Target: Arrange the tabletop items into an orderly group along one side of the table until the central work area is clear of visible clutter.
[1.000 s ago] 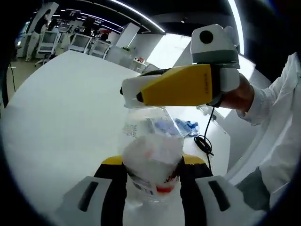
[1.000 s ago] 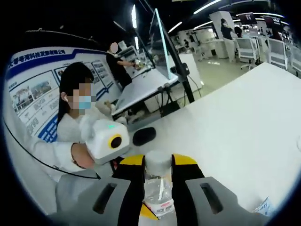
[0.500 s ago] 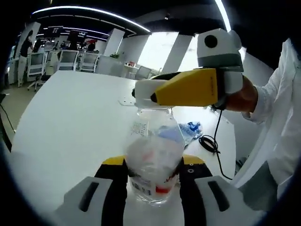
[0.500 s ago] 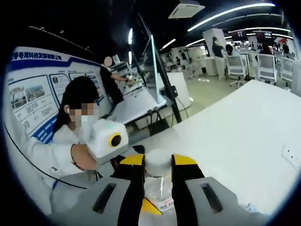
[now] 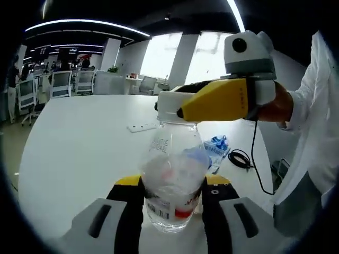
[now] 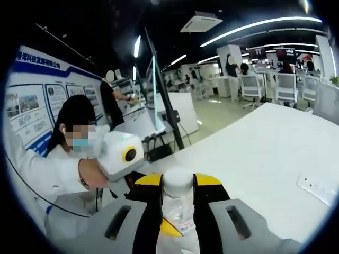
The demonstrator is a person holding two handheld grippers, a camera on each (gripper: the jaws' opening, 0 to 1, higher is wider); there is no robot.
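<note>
White table (image 5: 74,159) in an open office carries the scene, and over it the left gripper (image 5: 172,211) has its jaws closed on the lower body of a clear plastic bottle (image 5: 172,180) stuffed with crumpled wrapping. At the bottle's top, the right gripper (image 6: 177,203) has its jaws pinched on the white cap (image 6: 178,182). Farther out, near the table's far edge, lie a blue-and-white packet (image 5: 217,148), a flat white strip (image 5: 140,127) and a black cable (image 5: 241,157).
</note>
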